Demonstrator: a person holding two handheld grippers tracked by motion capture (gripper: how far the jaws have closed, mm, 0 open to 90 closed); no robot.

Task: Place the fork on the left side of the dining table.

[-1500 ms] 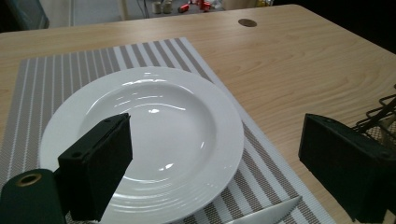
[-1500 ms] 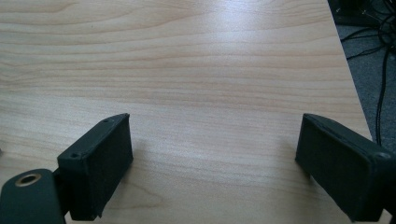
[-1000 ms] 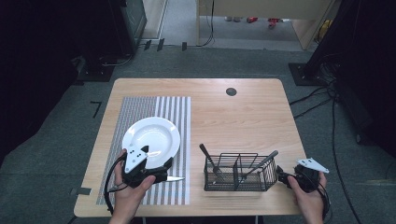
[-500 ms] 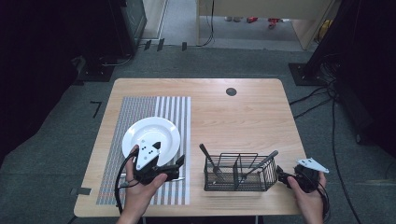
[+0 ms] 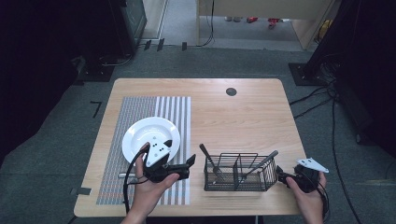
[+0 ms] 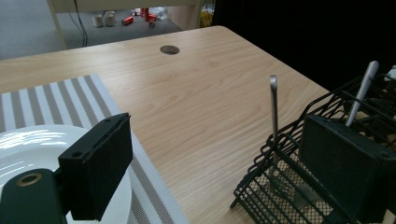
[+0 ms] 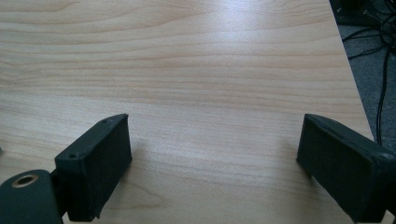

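Observation:
A black wire basket (image 5: 239,173) stands near the table's front edge, with several metal utensils upright in its compartments. One utensil handle (image 6: 273,107) rises from the basket (image 6: 280,191) in the left gripper view. My left gripper (image 5: 190,164) is open and empty, its jaws pointing right, a short way left of the basket. The same gripper (image 6: 219,177) has the basket's near corner between its jaws. My right gripper (image 5: 280,176) sits just right of the basket, pointing at it. Its jaws (image 7: 215,163) are open over bare wood.
A white plate (image 5: 149,137) lies on a striped placemat (image 5: 140,112) at the left, just behind my left hand. A thin silvery item (image 5: 123,176) lies on the mat, left of that hand. A round cable hole (image 5: 231,91) marks the far side of the table (image 5: 243,121).
My left gripper has moved right, off the plate's front edge and toward the basket, with its jaws turned to the right. The right gripper has stayed in place.

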